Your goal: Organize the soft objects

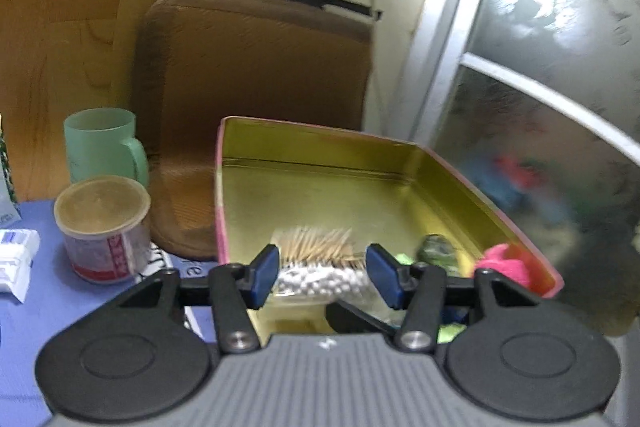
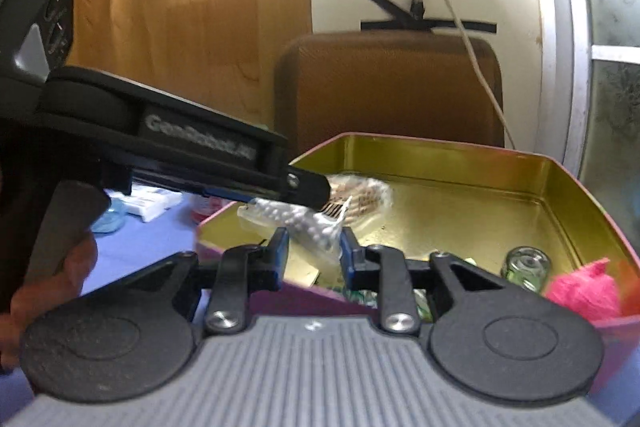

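two grippers over tin (image 1: 360, 187) | left gripper (image 1: 322, 277) half open, empty, swab bag (image 1: 320, 281) at 12 o'clock, long axis 9-to-3 | right gripper (image 2: 312, 257) half open around bag end, grip unclear, nearer

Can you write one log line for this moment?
left gripper: open over swab bag | right gripper: around bag end, grip unclear | bag: in tin
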